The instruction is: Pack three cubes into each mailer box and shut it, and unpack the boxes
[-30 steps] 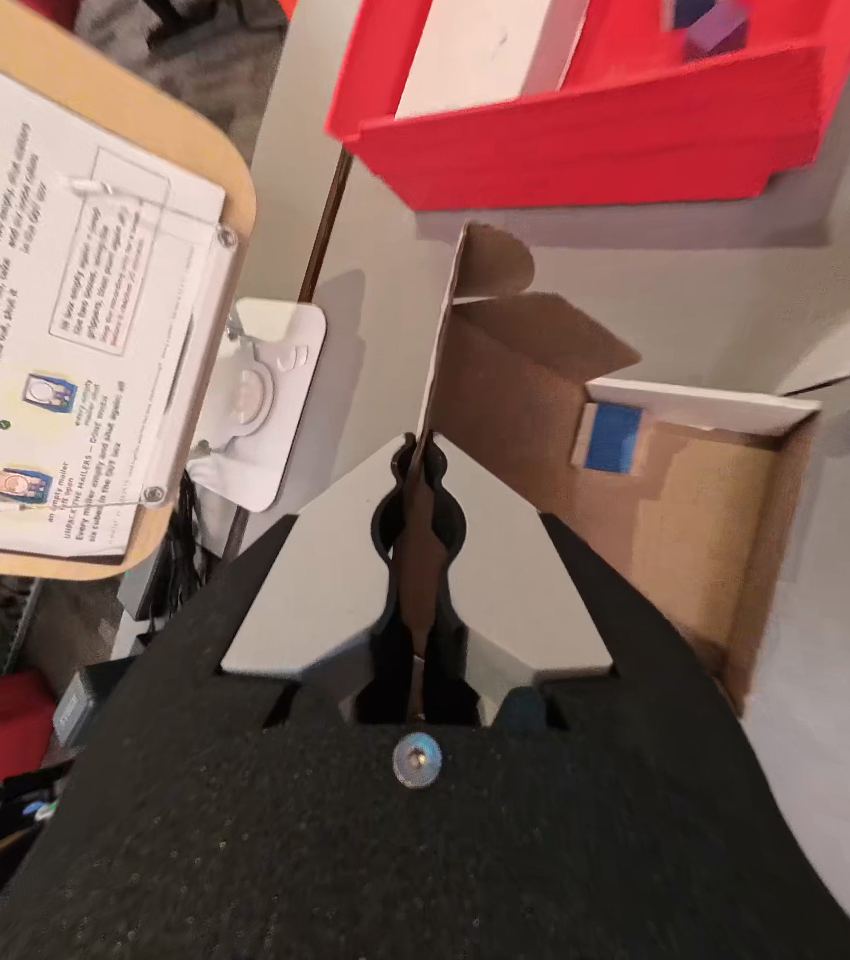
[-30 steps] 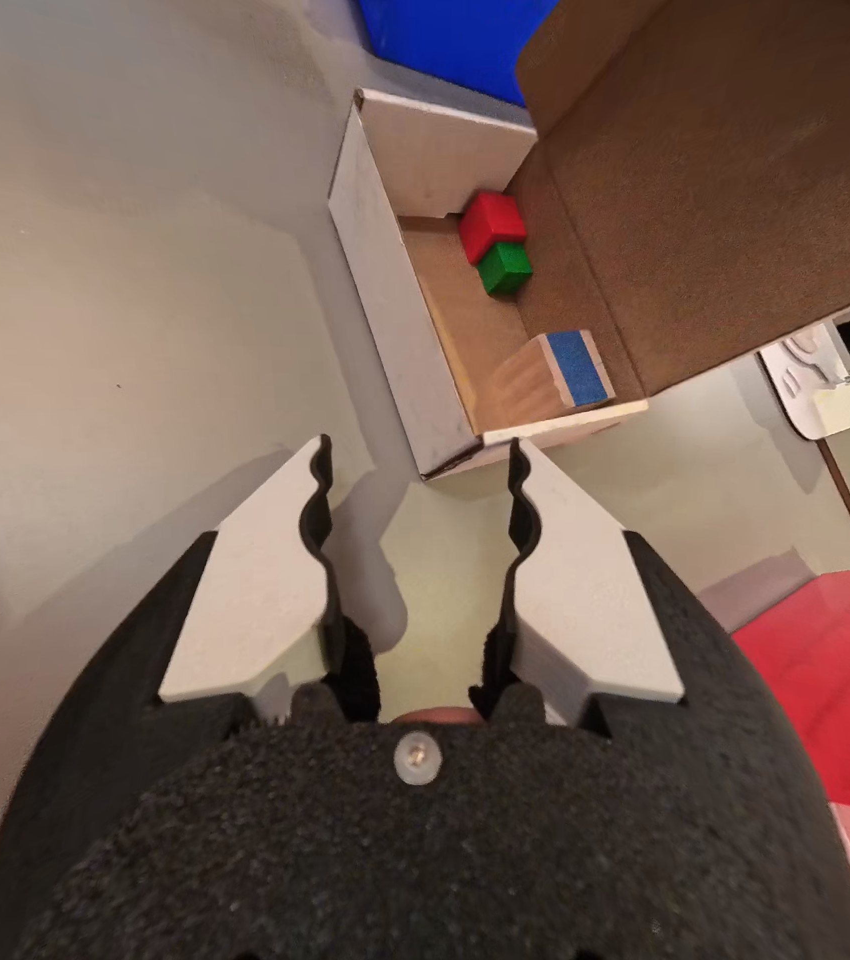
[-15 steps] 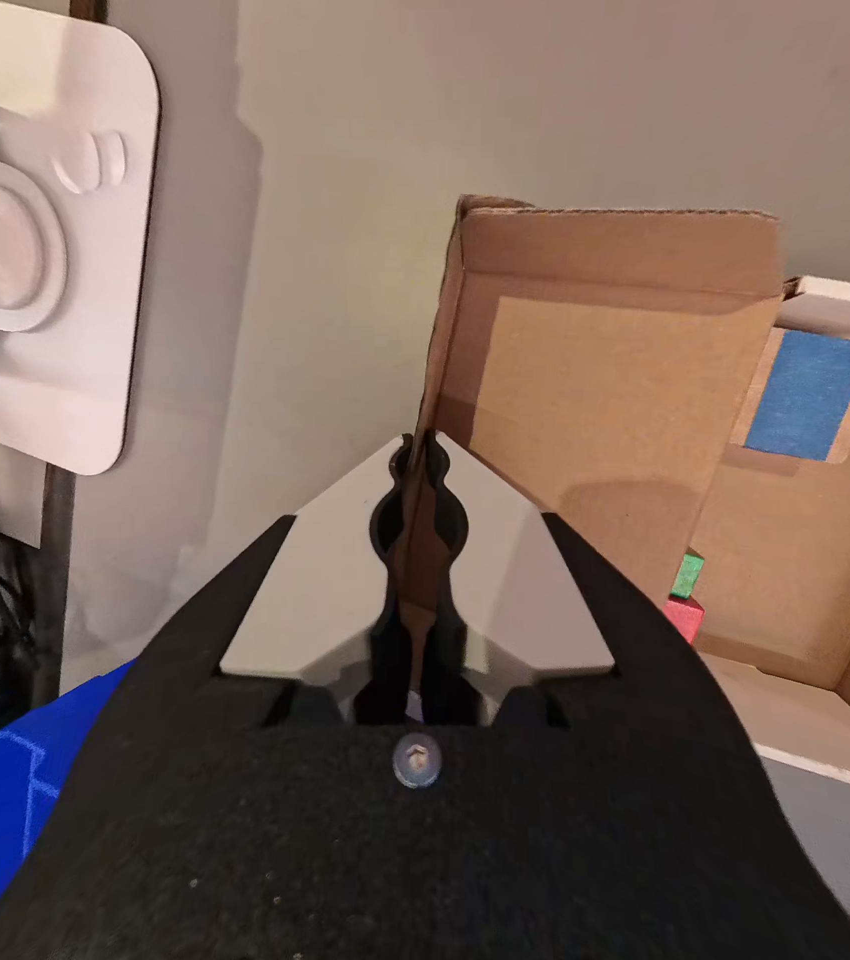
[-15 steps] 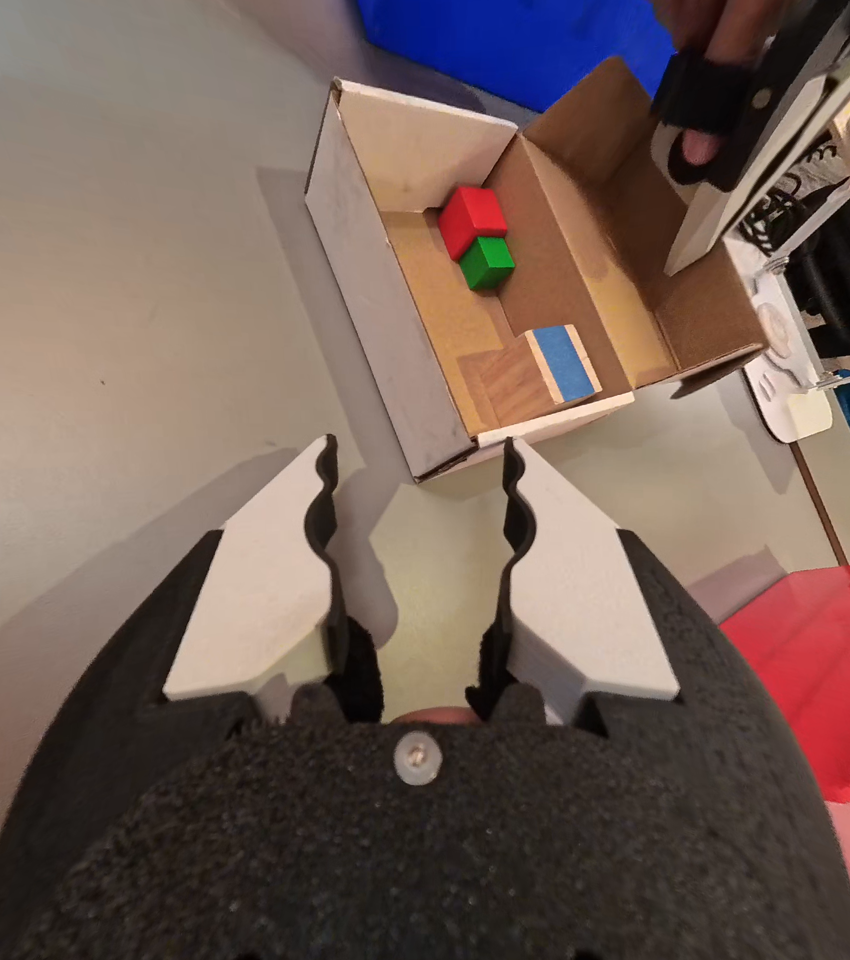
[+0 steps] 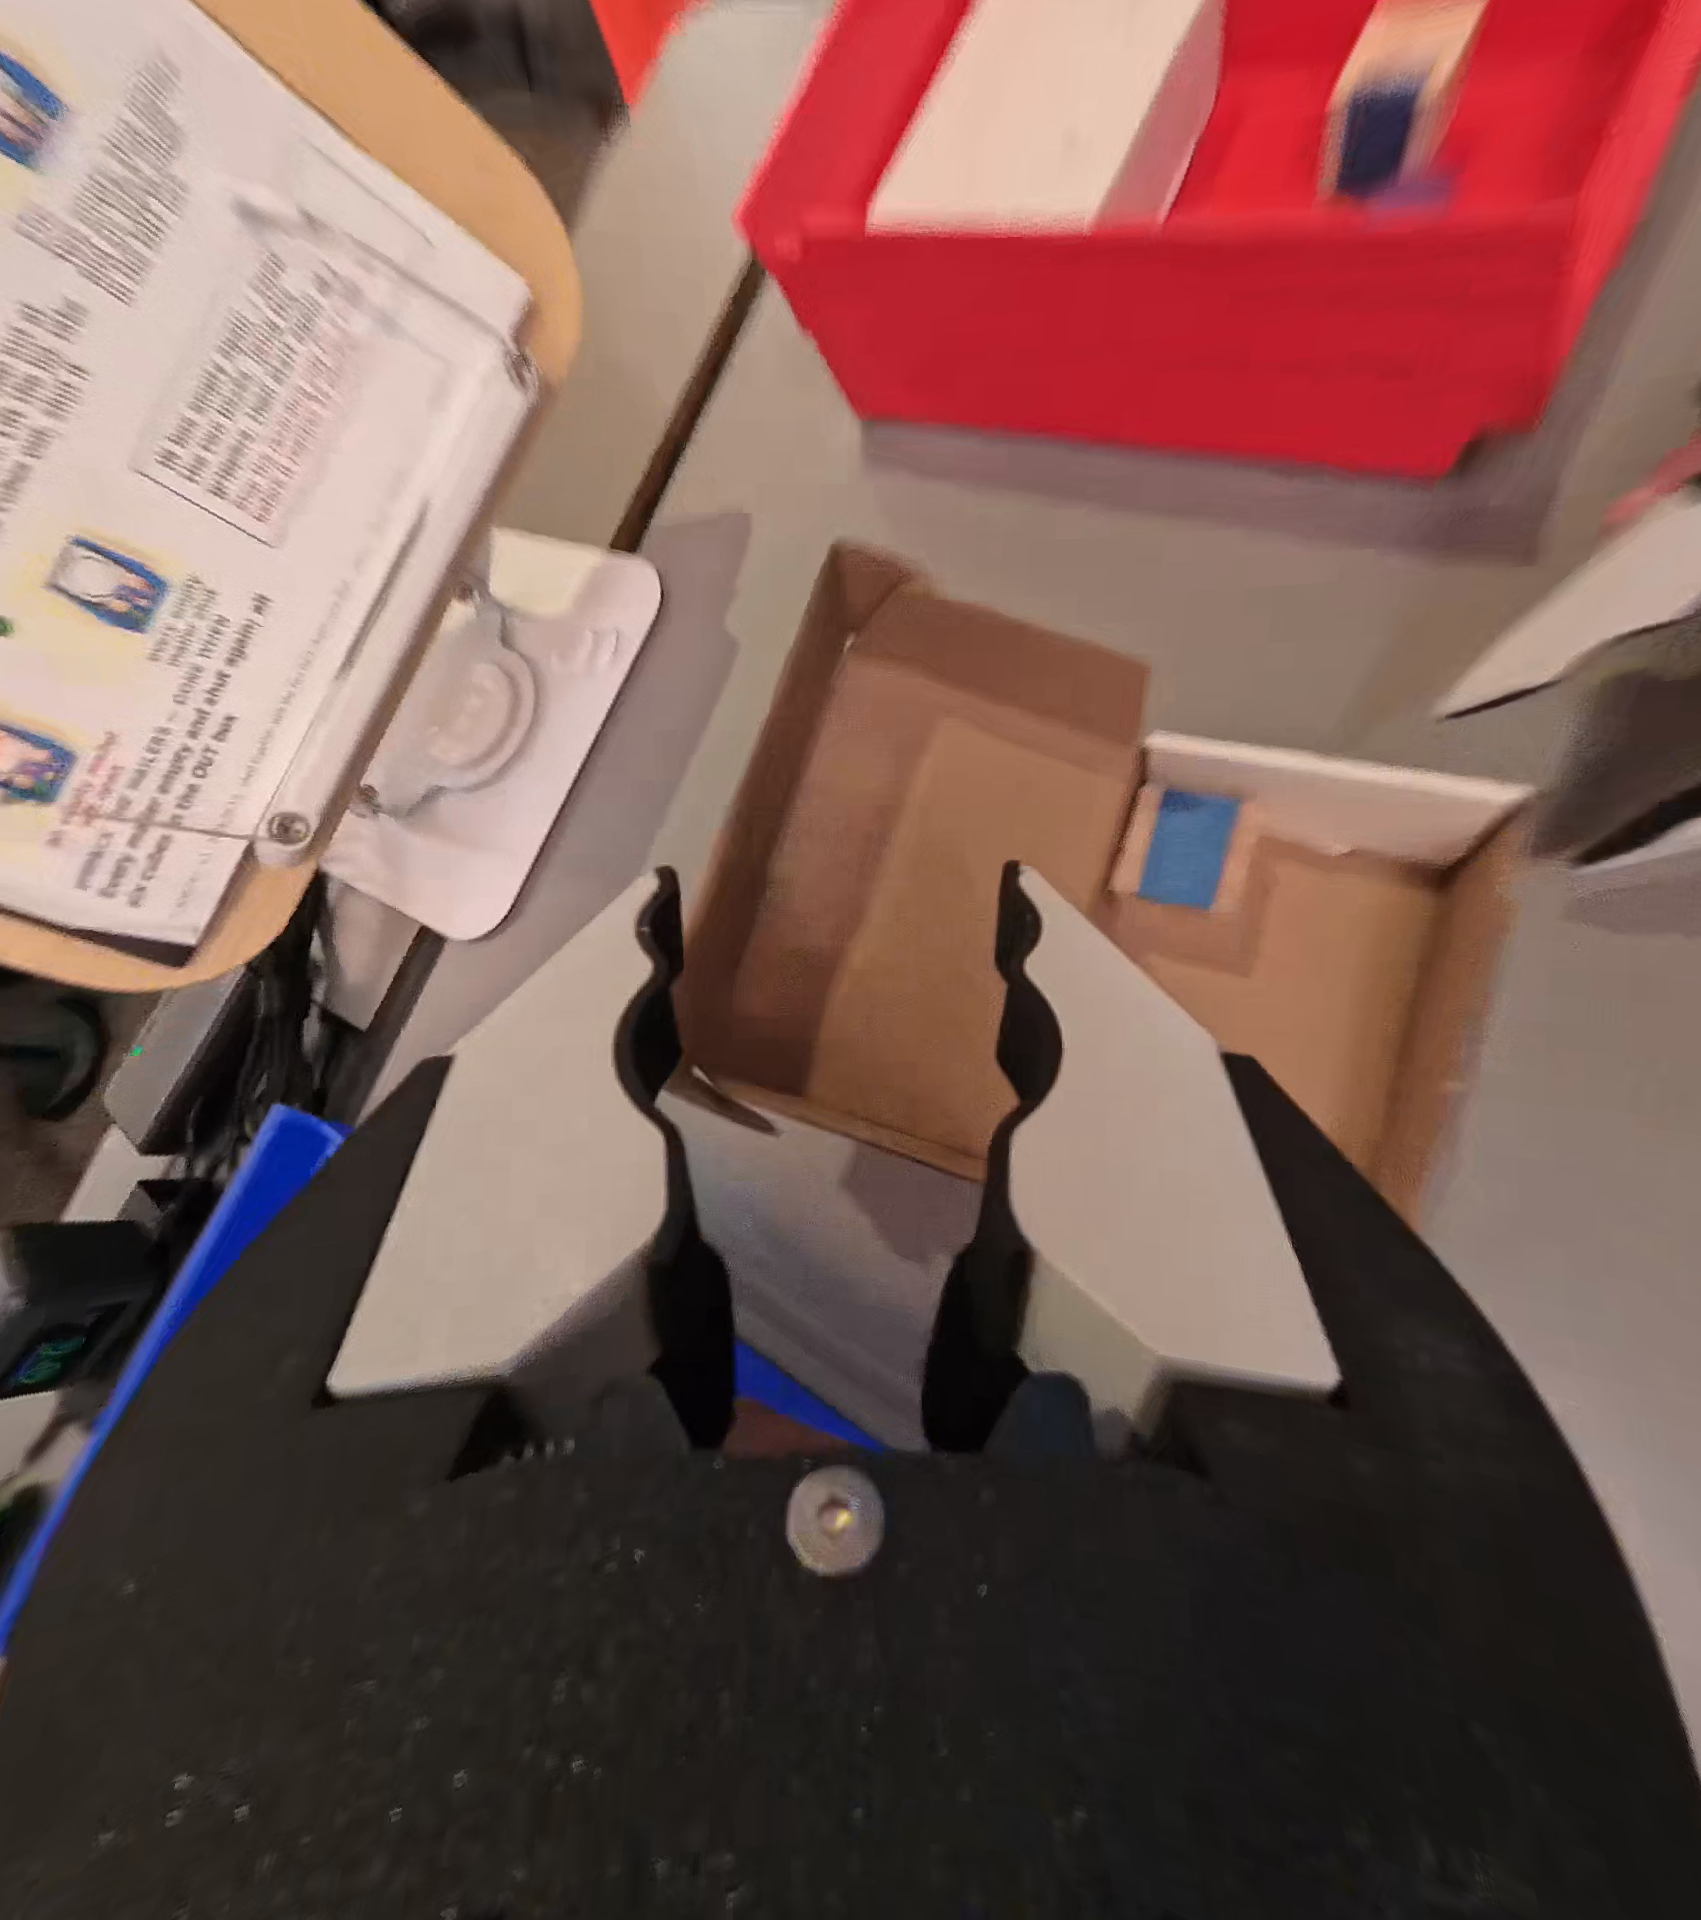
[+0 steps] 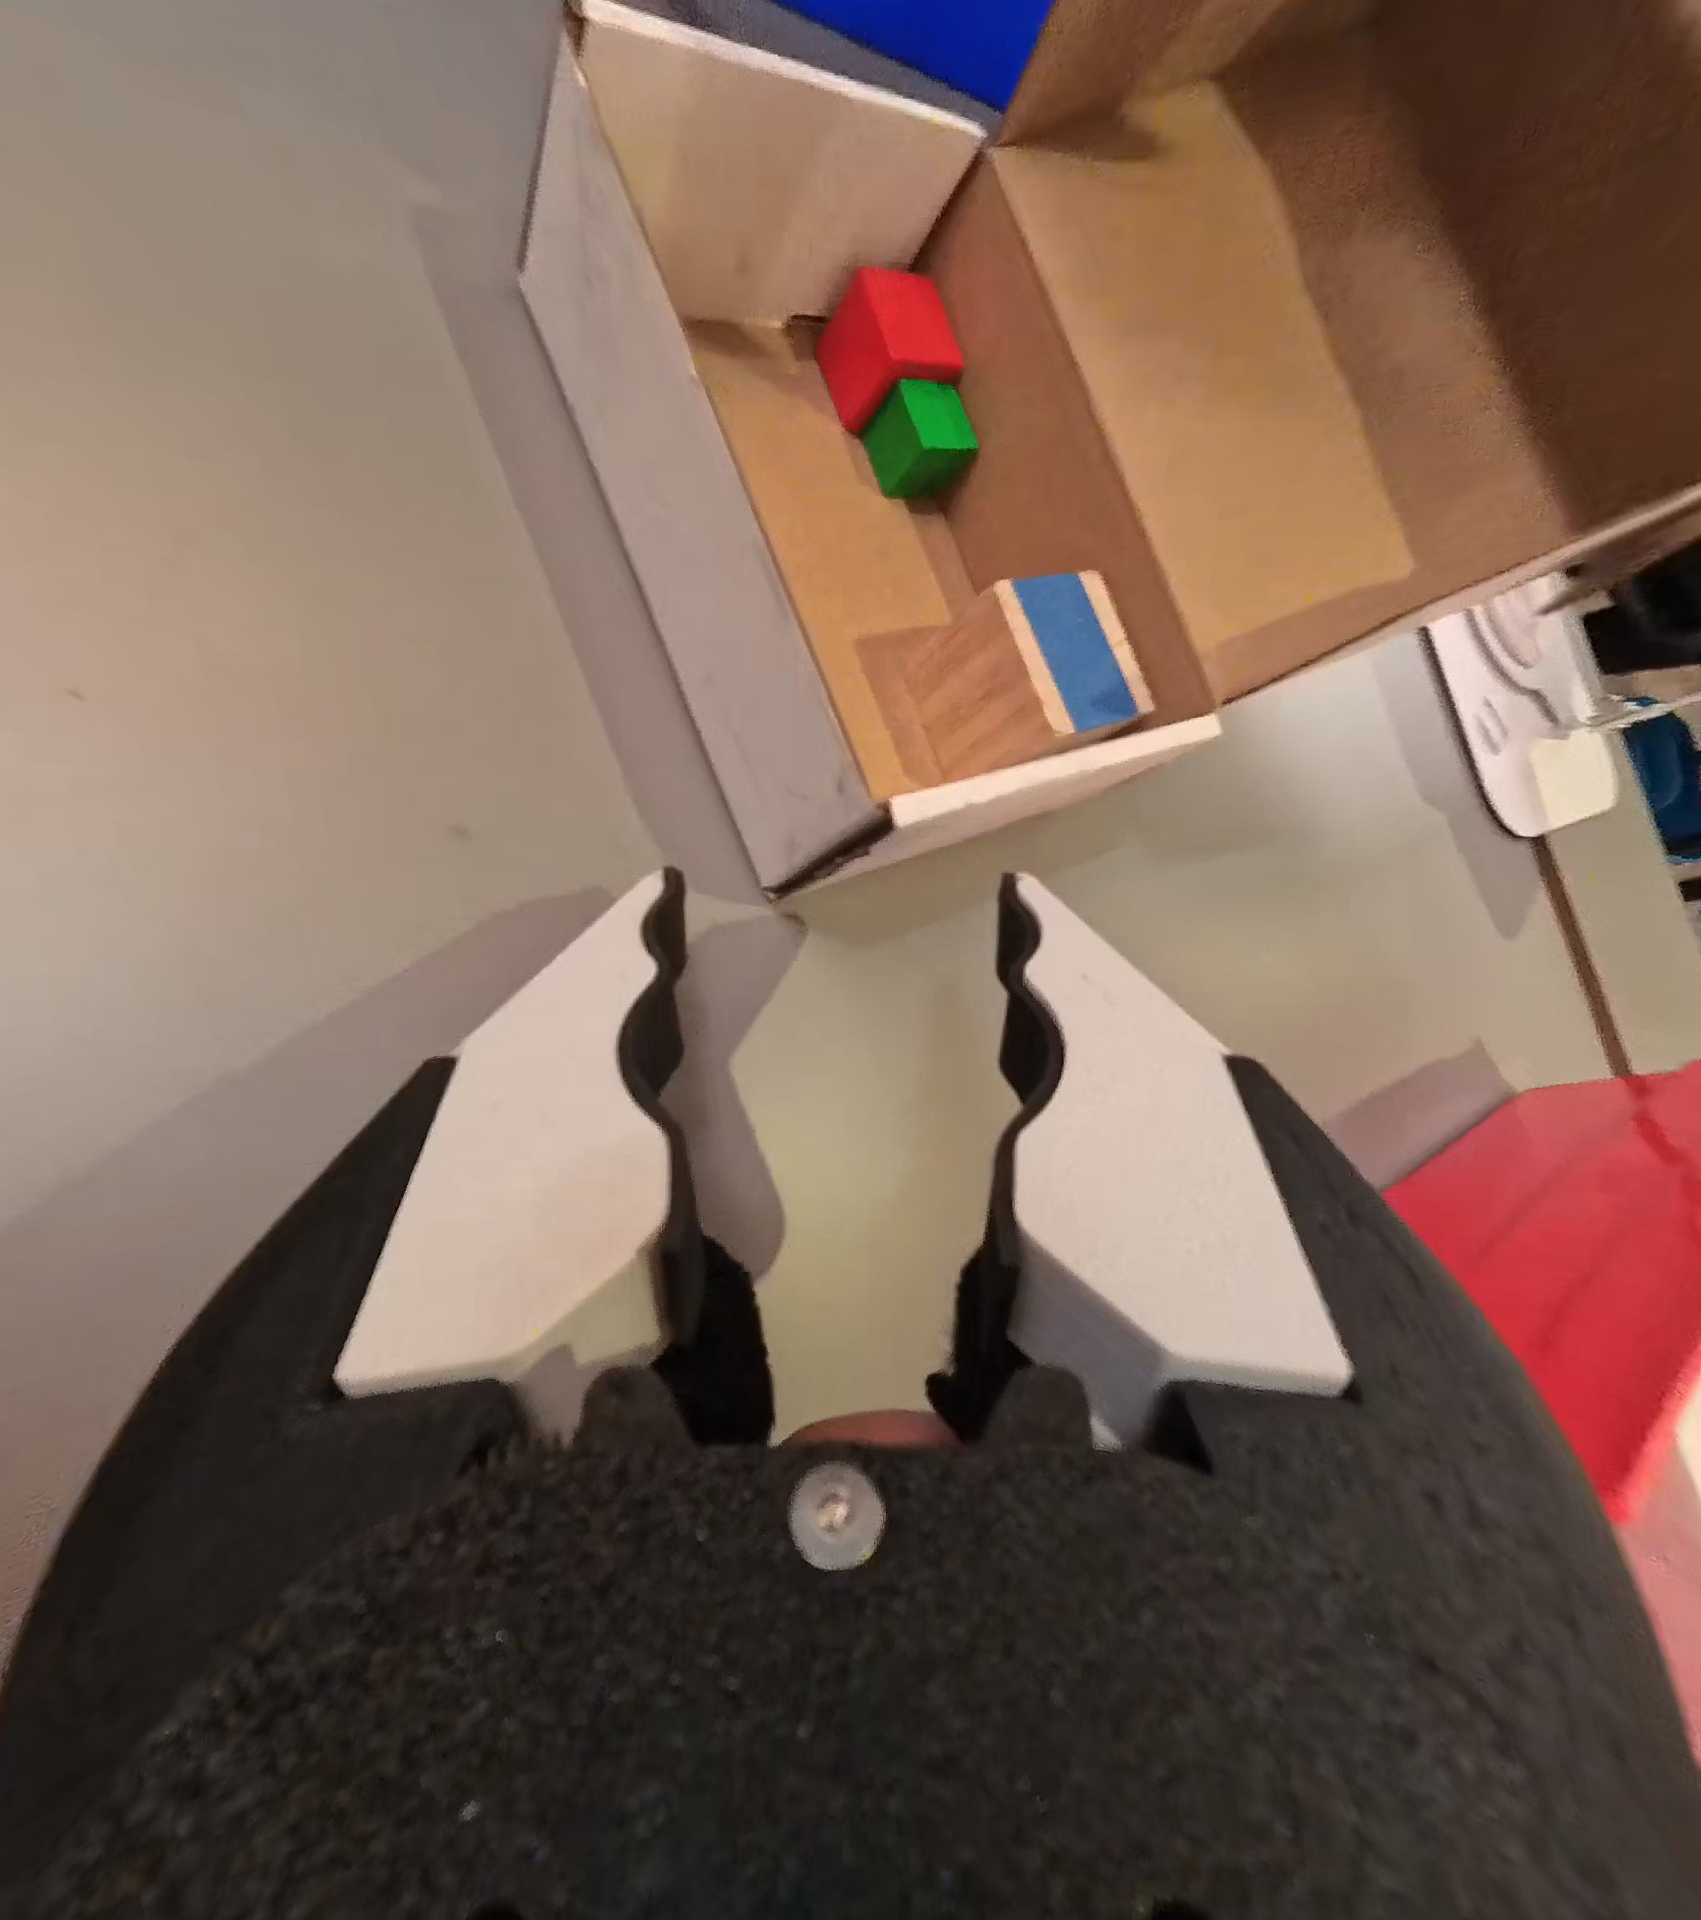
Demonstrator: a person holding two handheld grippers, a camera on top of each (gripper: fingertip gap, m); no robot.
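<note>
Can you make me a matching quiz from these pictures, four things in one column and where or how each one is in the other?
Things:
1. red cube
2. green cube
3. left gripper
4. white box

Places or states:
A. inside the red bin
B. open and holding nothing
C. in the open box's far corner
D. touching the red cube, on its nearer side

Pairs: 1-C, 2-D, 3-B, 4-A

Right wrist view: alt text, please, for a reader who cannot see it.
An open mailer box on a grey table holds a red cube touching a green cube. The open, empty right gripper hovers before its near corner.
</note>
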